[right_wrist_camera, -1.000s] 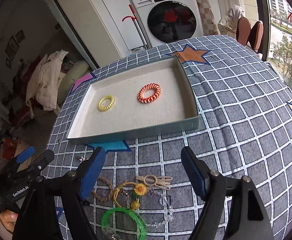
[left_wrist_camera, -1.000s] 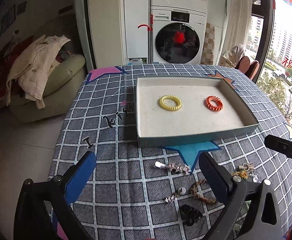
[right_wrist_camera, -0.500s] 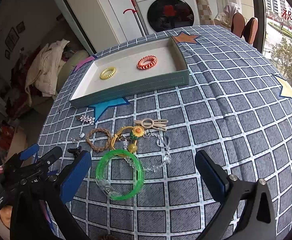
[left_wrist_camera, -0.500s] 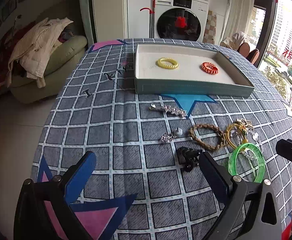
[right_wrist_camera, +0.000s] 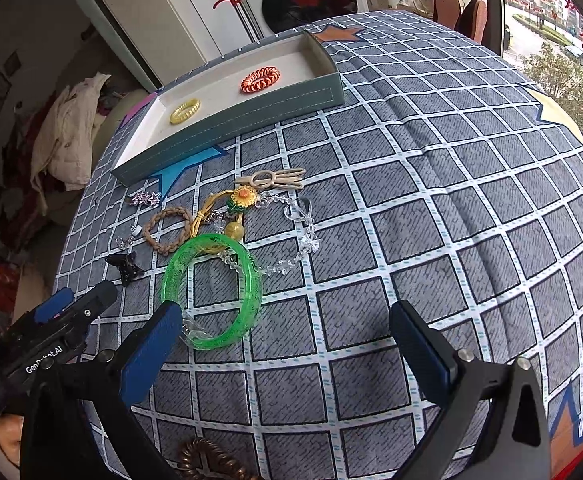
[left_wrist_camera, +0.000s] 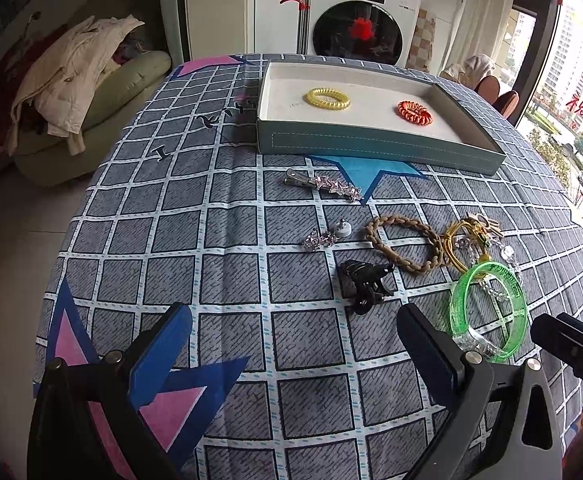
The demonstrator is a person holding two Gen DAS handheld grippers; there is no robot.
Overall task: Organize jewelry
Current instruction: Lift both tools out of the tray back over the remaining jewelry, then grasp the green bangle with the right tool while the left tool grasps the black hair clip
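A teal tray [left_wrist_camera: 371,146] [right_wrist_camera: 227,118] at the far side of the table holds a yellow coil ring [left_wrist_camera: 328,98] [right_wrist_camera: 185,111] and an orange coil ring [left_wrist_camera: 413,112] [right_wrist_camera: 260,79]. Loose jewelry lies in front of it: a green bangle [left_wrist_camera: 487,312] [right_wrist_camera: 211,288], a braided brown band [left_wrist_camera: 403,242] [right_wrist_camera: 168,230], a black claw clip [left_wrist_camera: 365,284] [right_wrist_camera: 125,266], a star hair clip [left_wrist_camera: 323,184], a sunflower charm [right_wrist_camera: 244,197] and a clear bead chain [right_wrist_camera: 291,256]. My left gripper [left_wrist_camera: 295,356] is open and empty, short of the claw clip. My right gripper [right_wrist_camera: 287,348] is open and empty, its left finger beside the bangle.
A checked grey-blue cloth [right_wrist_camera: 431,200] covers the round table. A brown coil tie [right_wrist_camera: 207,460] lies at the near edge under my right gripper. A beige clip [right_wrist_camera: 271,178] lies near the tray. A sofa with clothes [left_wrist_camera: 71,92] and a washing machine [left_wrist_camera: 355,36] stand beyond.
Both grippers have pulled back from the tray toward the near side of the table and lowered. The loose jewelry now fills the views. Both stayed open.
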